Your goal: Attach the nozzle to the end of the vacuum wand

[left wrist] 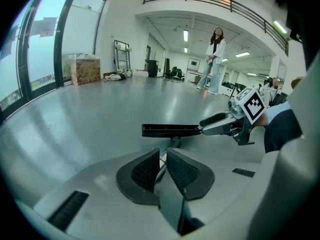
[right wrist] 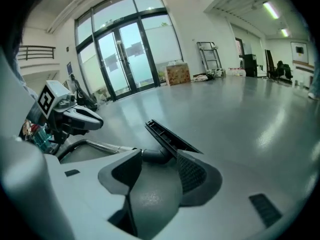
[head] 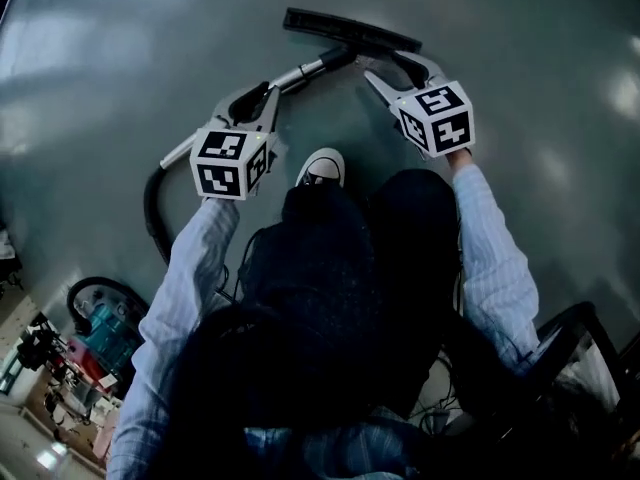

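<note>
The black floor nozzle [head: 350,31] lies on the grey floor, joined by its neck to the shiny metal vacuum wand [head: 300,73], which slants down to the left. My left gripper [head: 262,96] is shut on the wand partway along it; in the left gripper view the tube [left wrist: 161,165] sits pinched between the ribbed pads, with the nozzle [left wrist: 170,129] beyond. My right gripper [head: 392,73] stands open just right of the nozzle's neck. In the right gripper view the neck [right wrist: 152,156] shows at the mouth of the wide jaws, and nothing is gripped.
A black hose [head: 152,213] curves from the wand's lower end toward a vacuum body [head: 100,330] at the lower left. My shoe [head: 322,166] stands between the grippers. A person [left wrist: 215,59] stands far across the hall, near a cardboard box [left wrist: 85,70].
</note>
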`<control>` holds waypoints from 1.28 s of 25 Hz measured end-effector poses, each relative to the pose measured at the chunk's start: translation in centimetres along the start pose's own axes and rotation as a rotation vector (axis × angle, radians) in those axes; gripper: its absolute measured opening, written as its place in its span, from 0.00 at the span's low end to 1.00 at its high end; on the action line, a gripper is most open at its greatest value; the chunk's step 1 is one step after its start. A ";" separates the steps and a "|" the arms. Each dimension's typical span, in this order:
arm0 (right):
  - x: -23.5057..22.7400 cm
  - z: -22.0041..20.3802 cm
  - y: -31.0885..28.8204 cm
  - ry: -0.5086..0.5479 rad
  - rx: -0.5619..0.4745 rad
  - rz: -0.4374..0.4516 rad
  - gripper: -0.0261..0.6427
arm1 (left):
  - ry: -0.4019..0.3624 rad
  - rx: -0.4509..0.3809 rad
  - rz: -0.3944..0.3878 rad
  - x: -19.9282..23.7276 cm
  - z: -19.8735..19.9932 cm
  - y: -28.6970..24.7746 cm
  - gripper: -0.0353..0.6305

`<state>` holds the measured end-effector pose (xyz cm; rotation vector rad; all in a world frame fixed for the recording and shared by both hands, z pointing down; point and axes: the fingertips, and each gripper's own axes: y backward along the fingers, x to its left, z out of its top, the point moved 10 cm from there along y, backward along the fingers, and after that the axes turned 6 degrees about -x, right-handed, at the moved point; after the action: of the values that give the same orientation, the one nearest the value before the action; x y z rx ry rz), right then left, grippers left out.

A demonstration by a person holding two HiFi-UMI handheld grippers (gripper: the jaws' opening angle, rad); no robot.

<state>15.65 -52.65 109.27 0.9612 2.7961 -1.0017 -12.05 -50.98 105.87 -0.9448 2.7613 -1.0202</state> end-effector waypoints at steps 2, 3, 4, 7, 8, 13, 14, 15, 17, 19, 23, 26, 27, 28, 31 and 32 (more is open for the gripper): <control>1.0 0.3 0.9 -0.048 -0.006 -0.017 0.31 | -0.037 0.033 -0.008 -0.8 1.0 1.3 0.11; 1.7 0.7 1.4 -0.073 -0.012 -0.024 0.23 | -0.039 0.051 -0.006 -0.9 1.3 2.0 0.10; 2.4 1.1 1.9 -0.099 -0.019 -0.030 0.16 | -0.028 0.068 -0.001 -1.0 1.6 2.6 0.10; 4.0 1.6 3.5 -0.158 -0.018 -0.061 0.11 | 0.000 0.105 0.003 -1.3 2.6 3.7 0.09; 4.6 1.7 4.1 -0.169 -0.013 -0.075 0.10 | -0.009 0.118 -0.005 -1.6 2.9 3.9 0.09; 7.1 3.1 8.3 -0.240 0.025 -0.121 0.07 | -0.004 0.144 -0.019 -2.6 5.0 6.2 0.09; 7.5 3.7 9.4 -0.257 0.032 -0.132 0.07 | 0.014 0.136 -0.010 -2.7 5.8 6.9 0.09; 8.0 4.3 10.5 -0.279 0.036 -0.142 0.07 | 0.031 0.128 0.002 -2.8 6.6 7.7 0.09; 9.1 5.8 13.2 -0.333 0.042 -0.150 0.07 | 0.060 0.121 0.022 -3.6 8.1 9.8 0.09; 10.4 7.6 16.1 -0.371 0.044 -0.154 0.07 | 0.063 0.119 0.025 -5.0 9.6 12.4 0.09; 13.7 12.0 21.6 -0.380 0.058 -0.173 0.07 | -0.028 0.131 -0.002 -8.2 13.2 19.1 0.09; 16.4 16.0 25.4 -0.389 0.058 -0.182 0.07 | -0.165 0.140 -0.047 -10.8 15.8 24.6 0.09; 17.3 17.4 26.8 -0.388 0.056 -0.185 0.07 | -0.190 0.140 -0.062 -11.7 16.5 26.3 0.09; 18.2 18.8 28.1 -0.381 0.055 -0.188 0.07 | -0.200 0.135 -0.074 -12.5 17.4 27.9 0.09; 20.5 22.9 32.3 -0.360 0.046 -0.194 0.07 | -0.148 0.101 -0.069 -14.5 20.6 32.2 0.09; 21.4 24.2 33.8 -0.361 0.041 -0.194 0.07 | -0.112 0.085 -0.057 -15.1 21.8 33.6 0.09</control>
<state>12.79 -34.57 66.24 0.4574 2.6045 -1.1264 -12.24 -34.98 66.17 -1.0403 2.5935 -1.0494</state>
